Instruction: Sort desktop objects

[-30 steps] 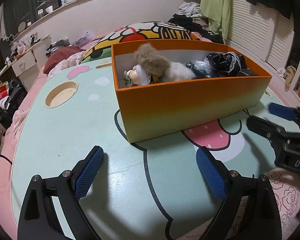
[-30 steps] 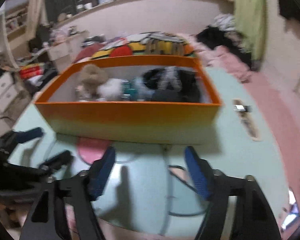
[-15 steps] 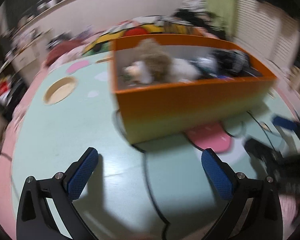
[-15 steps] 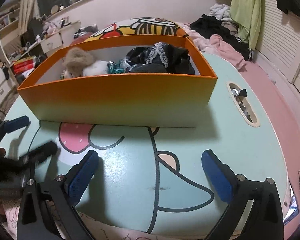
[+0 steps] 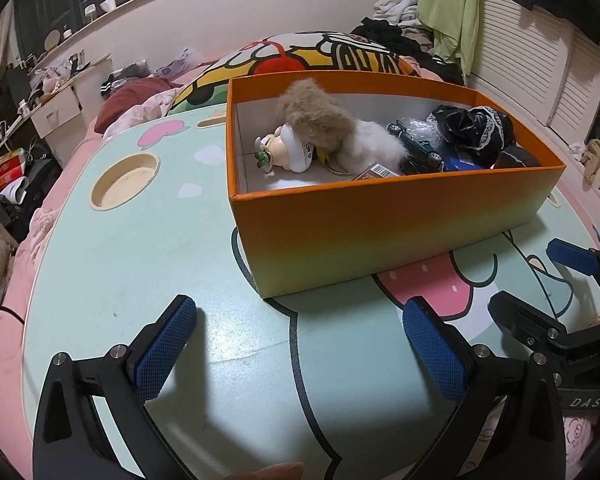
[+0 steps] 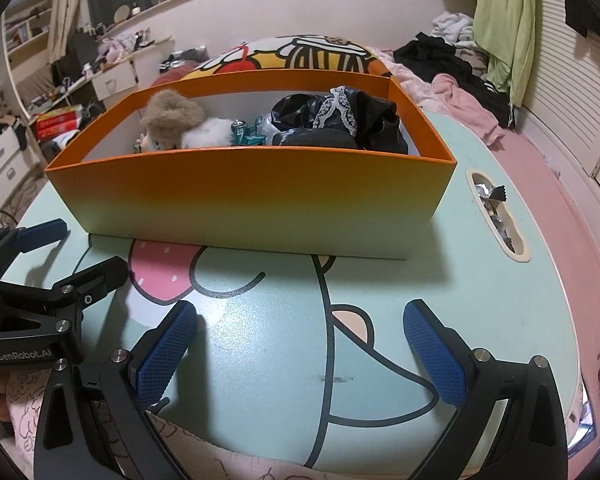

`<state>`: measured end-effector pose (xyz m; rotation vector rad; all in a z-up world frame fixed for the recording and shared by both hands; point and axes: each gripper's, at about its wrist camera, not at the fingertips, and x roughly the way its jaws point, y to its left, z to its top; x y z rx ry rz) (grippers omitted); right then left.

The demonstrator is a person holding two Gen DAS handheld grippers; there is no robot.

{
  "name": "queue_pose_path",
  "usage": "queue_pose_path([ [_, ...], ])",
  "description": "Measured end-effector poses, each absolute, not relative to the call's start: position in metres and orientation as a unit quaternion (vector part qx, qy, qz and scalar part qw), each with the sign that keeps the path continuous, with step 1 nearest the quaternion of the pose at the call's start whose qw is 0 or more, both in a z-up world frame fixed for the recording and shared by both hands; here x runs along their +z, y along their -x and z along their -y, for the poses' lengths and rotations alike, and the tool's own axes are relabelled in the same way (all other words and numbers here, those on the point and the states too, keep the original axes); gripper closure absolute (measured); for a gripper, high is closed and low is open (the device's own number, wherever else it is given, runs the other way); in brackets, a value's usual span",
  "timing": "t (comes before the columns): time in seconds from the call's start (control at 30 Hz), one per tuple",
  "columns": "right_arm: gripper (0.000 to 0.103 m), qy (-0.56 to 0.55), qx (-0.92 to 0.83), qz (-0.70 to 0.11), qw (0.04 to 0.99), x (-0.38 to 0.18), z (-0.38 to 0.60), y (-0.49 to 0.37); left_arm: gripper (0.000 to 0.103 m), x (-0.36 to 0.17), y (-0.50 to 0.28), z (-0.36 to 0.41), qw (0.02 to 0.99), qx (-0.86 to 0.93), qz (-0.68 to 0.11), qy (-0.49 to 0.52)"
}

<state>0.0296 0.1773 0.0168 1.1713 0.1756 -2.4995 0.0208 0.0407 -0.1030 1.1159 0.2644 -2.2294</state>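
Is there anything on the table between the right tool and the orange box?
No, just bare table with its cartoon print between the right tool and the orange cardboard box, clearest in the right wrist view.

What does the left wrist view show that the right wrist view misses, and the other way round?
Only the left wrist view shows the round cup hole in the table and the barcoded packet inside the box. Only the right wrist view shows the long slot in the table holding crumpled wrappers. Both show the orange box with the furry doll, the toy car and the black lace cloth inside, and both the left gripper and the right gripper, open and empty above the table.
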Motion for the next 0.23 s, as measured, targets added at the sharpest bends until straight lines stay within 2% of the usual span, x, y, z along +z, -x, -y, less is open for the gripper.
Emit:
queue_pose_path([
  [0.23, 0.0, -0.416, -0.888, -0.062, 0.186, 0.0165, -0.1777, -0.0291, 0.0, -0.1028, -0.0205, -0.0401, 0.311, -0.846, -0.1, -0.422],
])
